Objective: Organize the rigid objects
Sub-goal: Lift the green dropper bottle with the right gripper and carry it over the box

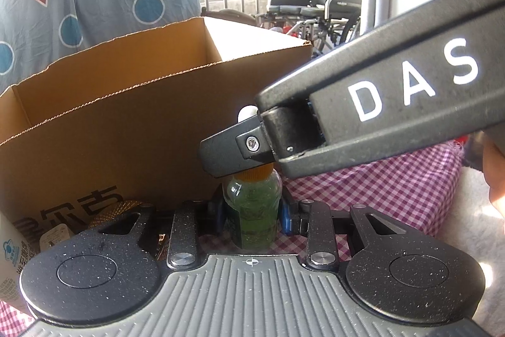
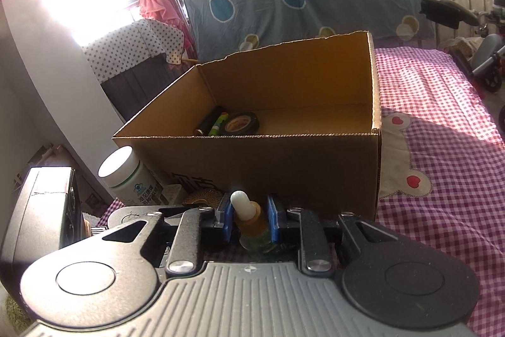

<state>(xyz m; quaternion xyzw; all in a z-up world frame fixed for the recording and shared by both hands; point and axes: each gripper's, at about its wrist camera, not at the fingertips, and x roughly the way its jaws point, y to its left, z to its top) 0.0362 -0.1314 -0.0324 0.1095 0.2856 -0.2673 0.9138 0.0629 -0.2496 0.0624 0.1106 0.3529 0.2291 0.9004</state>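
Small clear dropper bottle of green liquid with orange collar and white rubber bulb upright on the pink checked bedspread, just before the open brown cardboard box, left gripper clamped on its body, right gripper pinching its neck, black tape roll inside the box.

Supporting surface: a bed covered with a pink-and-white checked sheet bearing a cream appliqué patch with red hearts. An open cardboard box stands directly on it. Just beside the box's front left corner stands a white-capped bottle; near it lies a gold ribbed disc. A small green-liquid dropper bottle stands upright before the box.
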